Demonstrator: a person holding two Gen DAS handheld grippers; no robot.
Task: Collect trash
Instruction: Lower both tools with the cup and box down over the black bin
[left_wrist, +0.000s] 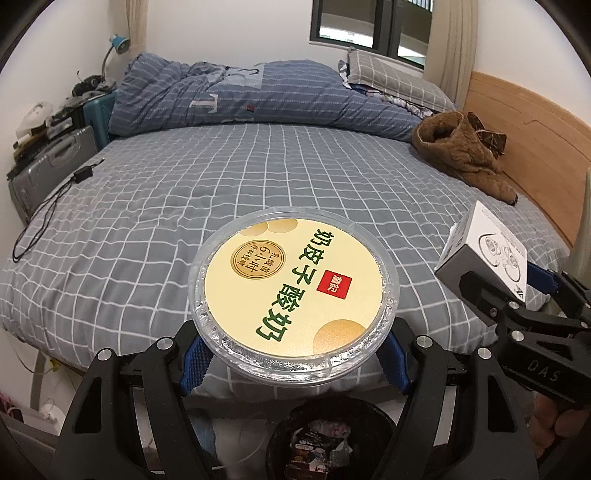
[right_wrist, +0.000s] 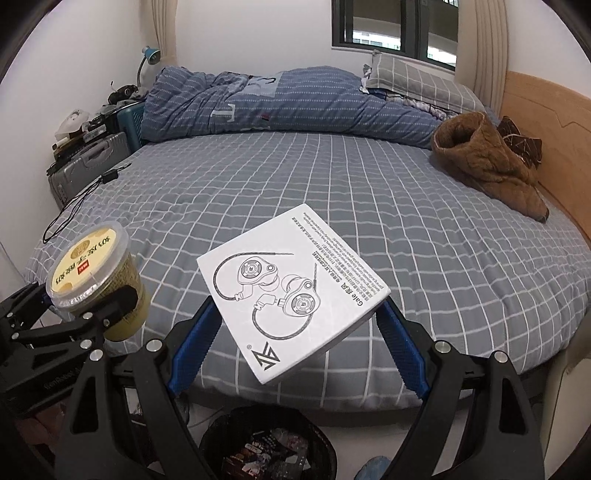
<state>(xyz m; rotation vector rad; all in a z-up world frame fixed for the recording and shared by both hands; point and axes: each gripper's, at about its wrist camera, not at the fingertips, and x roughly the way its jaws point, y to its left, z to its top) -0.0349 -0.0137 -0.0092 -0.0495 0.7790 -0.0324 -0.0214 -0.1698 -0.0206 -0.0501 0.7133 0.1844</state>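
My left gripper (left_wrist: 293, 363) is shut on a round yogurt cup (left_wrist: 293, 288) with a yellow lid and green print, its blue pads pressing both sides. In the right wrist view the same cup (right_wrist: 92, 273) hangs at the left. My right gripper (right_wrist: 295, 347) is shut on a flat white earphone box (right_wrist: 291, 291), held tilted between its blue pads; the box (left_wrist: 484, 251) also shows at the right of the left wrist view. A black trash bin (left_wrist: 328, 439) with wrappers inside stands on the floor below both grippers, also seen as the bin (right_wrist: 269, 446) low in the right wrist view.
The bed (right_wrist: 369, 206) with a grey checked sheet fills the view ahead. A blue quilt (left_wrist: 240, 96) lies along its far side, a brown garment (left_wrist: 461, 155) by the wooden headboard (left_wrist: 535, 129), a black cable (left_wrist: 55, 199) near its left edge. A grey suitcase (left_wrist: 48, 166) stands at left.
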